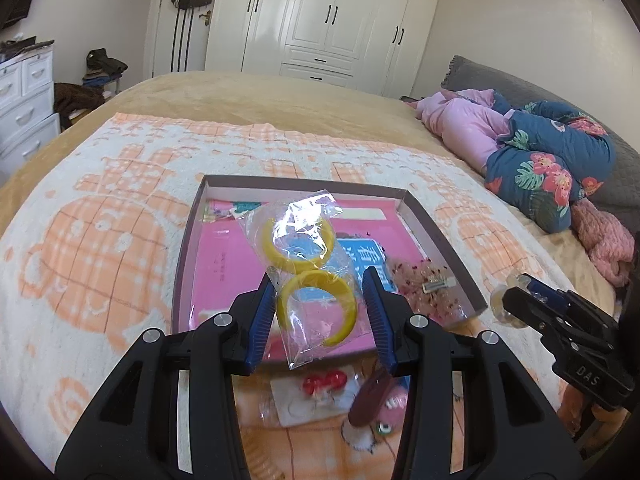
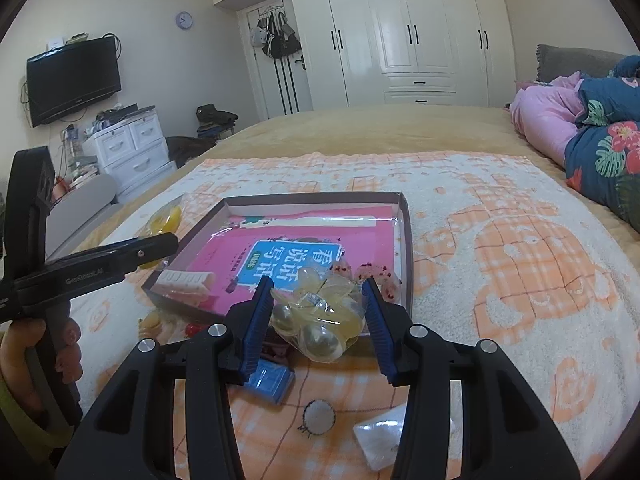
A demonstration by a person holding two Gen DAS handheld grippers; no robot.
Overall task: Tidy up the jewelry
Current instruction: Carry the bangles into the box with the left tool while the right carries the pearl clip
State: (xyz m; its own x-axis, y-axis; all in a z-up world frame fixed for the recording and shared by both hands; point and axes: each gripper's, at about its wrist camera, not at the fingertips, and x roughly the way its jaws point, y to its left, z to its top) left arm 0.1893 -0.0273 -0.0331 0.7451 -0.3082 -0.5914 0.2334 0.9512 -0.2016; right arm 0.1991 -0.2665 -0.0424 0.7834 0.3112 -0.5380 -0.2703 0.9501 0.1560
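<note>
Left hand-held gripper pinching yellow bangles bag, right hand-held gripper pinching pearly beads bag

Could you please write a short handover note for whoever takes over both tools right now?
Left tool: shut on a clear bag of yellow bangles, held above the box.
Right tool: shut on a clear bag of pearly beads, at the box's near edge.
Box on the bed blanket: it holds a pink book, a white hair clip and a pinkish bagged piece.
Left: set both bags in the box, then collect the red beads, the blue packet and the other loose bits on the blanket in front of the box.
</note>
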